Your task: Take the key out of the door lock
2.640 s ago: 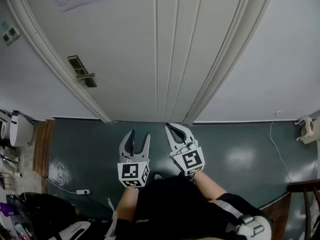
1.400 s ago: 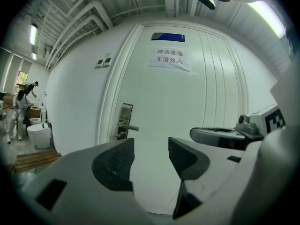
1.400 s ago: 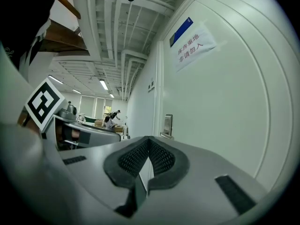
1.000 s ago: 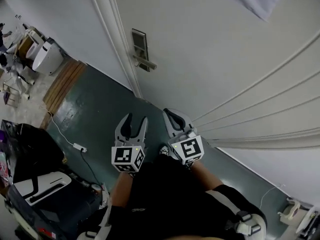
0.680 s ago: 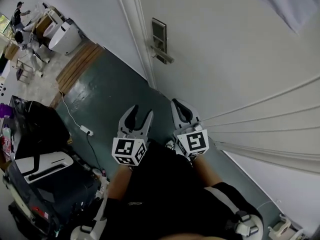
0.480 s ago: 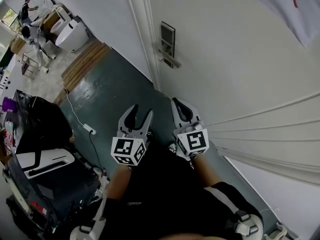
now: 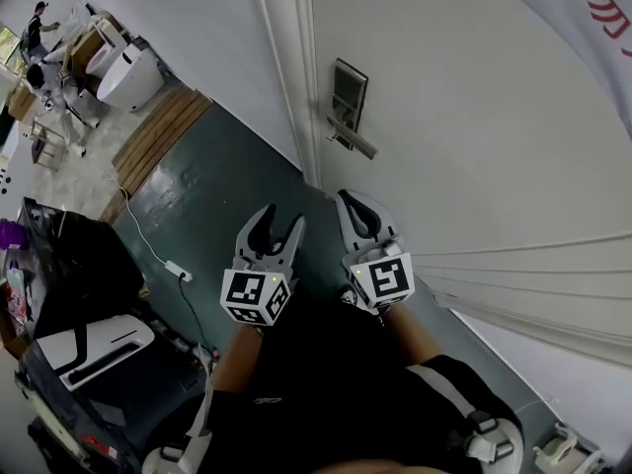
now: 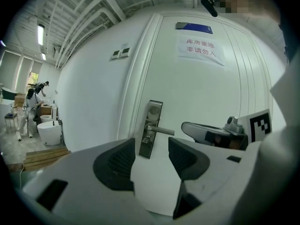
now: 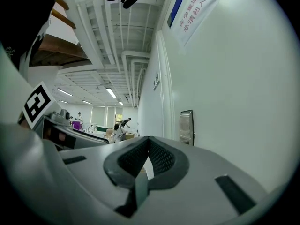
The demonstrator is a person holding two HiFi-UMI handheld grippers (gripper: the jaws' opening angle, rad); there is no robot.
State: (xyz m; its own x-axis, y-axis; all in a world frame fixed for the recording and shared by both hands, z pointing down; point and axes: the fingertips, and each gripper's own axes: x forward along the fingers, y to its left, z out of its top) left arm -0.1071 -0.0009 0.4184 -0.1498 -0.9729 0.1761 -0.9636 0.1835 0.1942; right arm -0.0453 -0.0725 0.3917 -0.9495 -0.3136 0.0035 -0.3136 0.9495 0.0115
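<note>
A silver lock plate (image 7: 348, 100) with a lever handle (image 7: 355, 142) sits on the white door (image 7: 474, 136), above and ahead of both grippers. In the left gripper view the lock plate (image 8: 151, 135) shows between the jaws, well beyond them. A small stub under the lever (image 8: 159, 131) may be the key; it is too small to tell. My left gripper (image 7: 276, 227) is open and empty. My right gripper (image 7: 356, 207) is shut on nothing, its jaws meeting in the right gripper view (image 9: 149, 143), with the lock plate (image 9: 186, 126) off to the right.
A paper sign (image 8: 200, 50) hangs high on the door. The door frame (image 7: 286, 57) runs left of the lock. On the green floor lie a power strip (image 7: 179, 271) and a black case (image 7: 64, 265). A white fixture (image 7: 128, 72) and people (image 7: 39, 28) are far left.
The head view has swung toward the door, so the lock has shifted from the upper left toward the middle and looks nearer. Both grippers keep the same pose, left open, right shut.
</note>
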